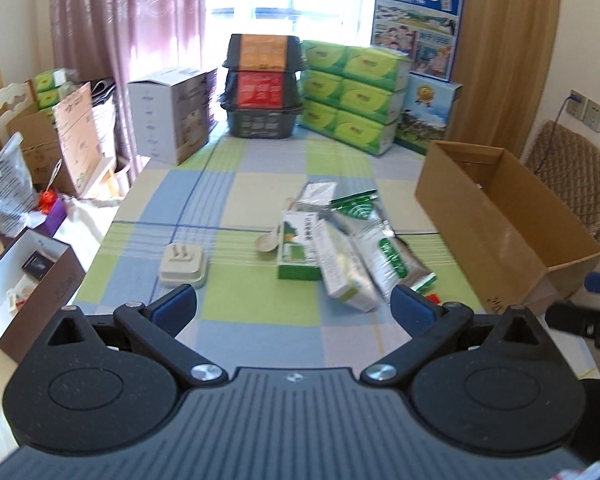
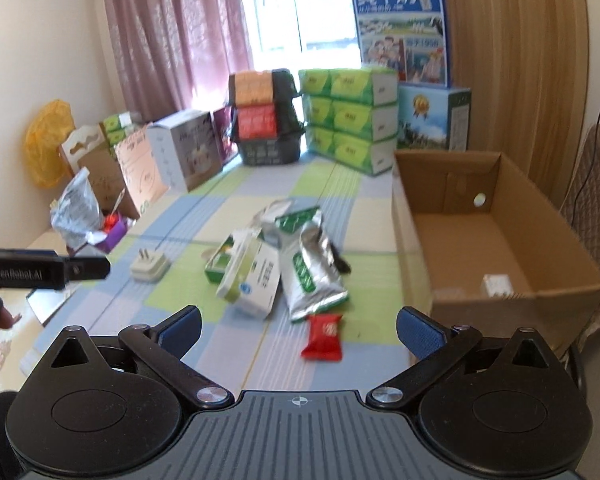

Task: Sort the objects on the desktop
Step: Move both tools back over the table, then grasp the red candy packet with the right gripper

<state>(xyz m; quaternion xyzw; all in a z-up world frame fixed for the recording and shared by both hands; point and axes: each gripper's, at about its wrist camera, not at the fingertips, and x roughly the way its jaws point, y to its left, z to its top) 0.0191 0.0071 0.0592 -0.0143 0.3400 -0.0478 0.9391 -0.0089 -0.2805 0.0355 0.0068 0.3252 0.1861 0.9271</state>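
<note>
Desktop objects lie in a loose heap mid-desk on the checked cloth: a green-and-white carton [image 2: 249,280], a silver foil pouch [image 2: 312,276], a red snack packet [image 2: 323,338] nearest, a white spoon [image 1: 269,240], and a white plug adapter [image 1: 183,266] apart to the left. Left gripper [image 1: 294,302] and right gripper [image 2: 298,326] both hover short of the heap, jaws spread wide, holding nothing. Judgement: the red packet is the easiest first pick for the right gripper; come down squarely over it and close across its narrow width. Cardboard box [image 2: 500,240] at right, open-topped, holds one small white item [image 2: 496,283] in its near corner, otherwise bare. White-lined box [image 1: 4,280] at far left holds small dark and light items, unclear.
</note>
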